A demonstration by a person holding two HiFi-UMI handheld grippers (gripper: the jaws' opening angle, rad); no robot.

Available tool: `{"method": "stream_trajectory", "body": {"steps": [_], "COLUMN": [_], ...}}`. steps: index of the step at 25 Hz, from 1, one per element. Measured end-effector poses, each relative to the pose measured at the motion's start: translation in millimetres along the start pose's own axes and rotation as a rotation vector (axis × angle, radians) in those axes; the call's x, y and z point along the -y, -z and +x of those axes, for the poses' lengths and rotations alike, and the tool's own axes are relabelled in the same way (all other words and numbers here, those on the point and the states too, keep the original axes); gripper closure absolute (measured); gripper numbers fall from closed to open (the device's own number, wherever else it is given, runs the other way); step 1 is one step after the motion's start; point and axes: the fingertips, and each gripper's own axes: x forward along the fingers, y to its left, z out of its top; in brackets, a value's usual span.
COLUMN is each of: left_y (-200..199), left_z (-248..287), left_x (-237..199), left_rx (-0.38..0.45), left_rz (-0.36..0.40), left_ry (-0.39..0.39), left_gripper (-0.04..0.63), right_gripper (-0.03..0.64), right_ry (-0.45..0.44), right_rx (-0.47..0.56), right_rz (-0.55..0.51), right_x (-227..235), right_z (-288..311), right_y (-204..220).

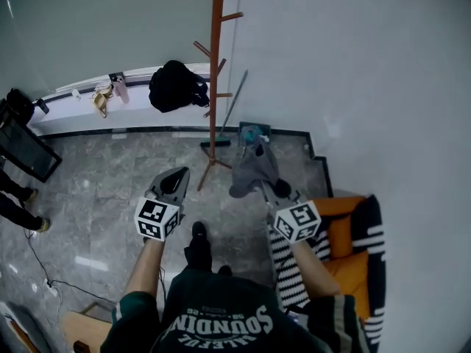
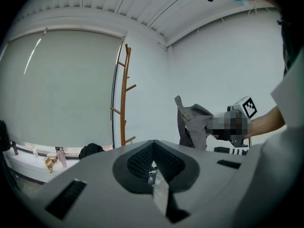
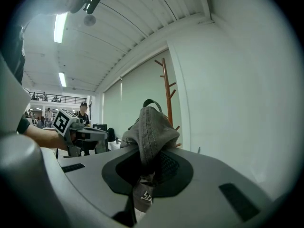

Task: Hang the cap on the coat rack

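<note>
A grey cap [image 1: 254, 169] hangs from my right gripper [image 1: 269, 187], which is shut on its fabric; in the right gripper view the cap [image 3: 151, 132] bulges up out of the clamped jaws [image 3: 146, 170]. The brown wooden coat rack [image 1: 215, 72] stands by the white wall, just beyond and a little left of the cap, with short pegs up its pole. Its pole [image 3: 167, 94] rises behind the cap in the right gripper view. My left gripper [image 1: 171, 184] is held level with the right one, left of the rack's base, shut and holding nothing. From the left gripper view the rack [image 2: 124, 99] and the cap [image 2: 192, 125] both show.
A black bag [image 1: 176, 85] lies on the white window ledge [image 1: 81, 109] behind the rack. A dustpan and broom [image 1: 254, 132] lean in the corner. An orange chair [image 1: 346, 248] with a striped cloth is at my right. A dark screen [image 1: 26, 149] and a person's feet [image 1: 22, 204] are far left.
</note>
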Motion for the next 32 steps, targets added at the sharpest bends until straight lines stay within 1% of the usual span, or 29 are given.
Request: {"method": "stream_trajectory", "body": {"steps": [3, 9, 13, 18, 21, 26, 32], "left_y": [0, -39, -57, -69, -71, -72, -77], "left_z": [12, 72, 97, 124, 138, 153, 170], "left_x": [-7, -69, -94, -125, -134, -141, -147], "left_rx": [0.017, 0.032, 0.045, 0.051, 0.047, 0.05, 0.05], "left_rz": [0.01, 0.029, 0.052, 0.072, 0.073, 0.068, 0.068], "left_ry": [0.013, 0.066, 0.108, 0.158, 0.181, 0.197, 0.201], "left_gripper": [0.595, 0.595, 0.595, 0.595, 0.595, 0.595, 0.595], "right_gripper": [0.592, 0.592, 0.592, 0.592, 0.592, 0.592, 0.592], "right_ry": [0.006, 0.023, 0.04, 0.073, 0.098, 0.118, 0.106], "right_rx": [0.014, 0.019, 0.034, 0.058, 0.066, 0.062, 0.072], "right_rz": [-0.006, -0.011, -0.014, -0.02, -0.007, -0.002, -0.013], "right_x": [4, 33, 44, 55, 63, 74, 87], "right_z": [10, 88, 123, 159, 168, 175, 185], "right_y": [-1, -38, -58, -80, -85, -85, -94]}}
